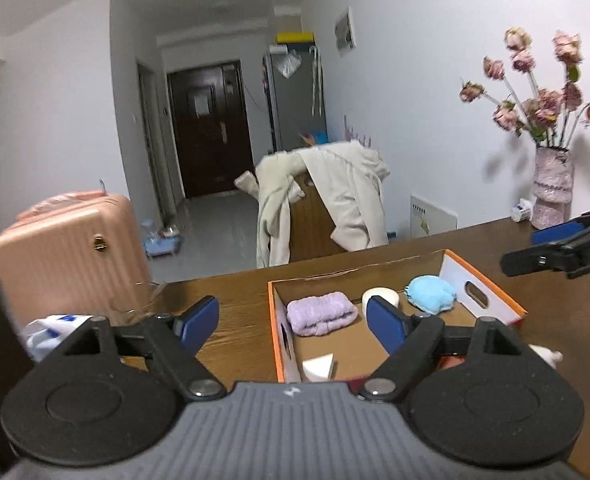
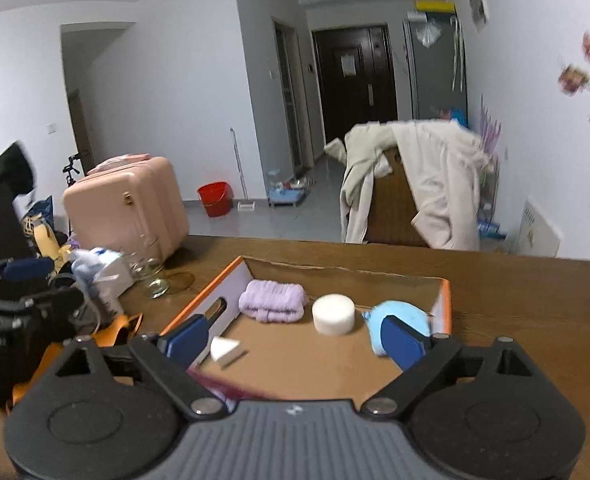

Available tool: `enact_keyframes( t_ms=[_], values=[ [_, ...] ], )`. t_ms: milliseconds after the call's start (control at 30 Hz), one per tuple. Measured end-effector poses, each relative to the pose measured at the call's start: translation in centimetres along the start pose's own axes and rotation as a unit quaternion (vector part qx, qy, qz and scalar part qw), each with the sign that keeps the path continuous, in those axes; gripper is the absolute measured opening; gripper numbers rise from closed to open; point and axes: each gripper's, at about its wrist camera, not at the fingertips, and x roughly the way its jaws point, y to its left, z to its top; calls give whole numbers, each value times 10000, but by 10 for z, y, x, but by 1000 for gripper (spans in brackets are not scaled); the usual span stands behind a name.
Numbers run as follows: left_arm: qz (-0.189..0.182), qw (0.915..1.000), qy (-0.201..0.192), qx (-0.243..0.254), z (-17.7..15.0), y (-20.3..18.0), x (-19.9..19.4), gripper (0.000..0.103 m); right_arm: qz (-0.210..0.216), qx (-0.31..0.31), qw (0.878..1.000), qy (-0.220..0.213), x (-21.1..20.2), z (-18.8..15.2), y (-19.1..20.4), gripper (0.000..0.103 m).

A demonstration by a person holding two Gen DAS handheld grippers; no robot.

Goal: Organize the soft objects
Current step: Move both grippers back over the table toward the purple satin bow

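Note:
An orange-rimmed cardboard box (image 1: 491, 292) lies open on the brown table. Inside are a rolled purple towel (image 1: 321, 313), a round white sponge (image 1: 387, 296), a light blue puff (image 1: 431, 294) and a white wedge sponge (image 1: 319, 366). My left gripper (image 1: 293, 318) hovers open and empty over the box's near left corner. The right wrist view shows the same box (image 2: 199, 304), towel (image 2: 273, 300), round sponge (image 2: 333, 314), puff (image 2: 399, 312) and wedge (image 2: 225, 348). My right gripper (image 2: 293, 336) is open above the box's near side, holding nothing.
A pink suitcase (image 2: 135, 204) stands left of the table, with a glass jar (image 2: 153, 276) and white packets (image 2: 107, 276) near that edge. A vase of dried roses (image 1: 553, 192) is at the far right. Behind the table a chair carries a beige coat (image 1: 335, 196).

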Motion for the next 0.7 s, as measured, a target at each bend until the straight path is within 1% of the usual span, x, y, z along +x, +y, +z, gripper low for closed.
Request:
enact_keyframes(
  t_ms=[100, 167, 200, 333, 433, 500, 600, 667, 700],
  values=[
    [42, 9997, -242, -28, -19, -10, -39, 88, -159, -319, 9990, -260, -46, -26, 18, 96],
    [-22, 9994, -327, -130, -33, -14, -64, 92, -260, -483, 9972, -499, -74, -45, 31, 100],
    [-67, 9992, -352, -200, -41, -17, -77, 92, -296, -543, 9961, -636, -89, -57, 37, 101],
    [-204, 9982, -442, -341, -75, -29, -118, 97, -257, -609, 9933, -953, -131, -104, 58, 102],
    [-494, 9961, -390, -611, -102, -35, -146, 97, -194, -519, 9936, -981, -151, -142, 71, 102],
    [-599, 9941, -391, -820, -120, -38, -162, 99, -184, -458, 9934, -1031, -162, -165, 78, 102],
    [-610, 9940, -258, -873, -143, -46, -175, 100, -176, -289, 9945, -990, -174, -202, 86, 103],
    [-607, 9952, -120, -765, -155, -51, -176, 100, -147, -190, 9962, -837, -172, -218, 88, 103],
    [-533, 9959, -60, -723, -158, -53, -174, 100, -126, -183, 9970, -744, -172, -225, 90, 103]
  ],
)
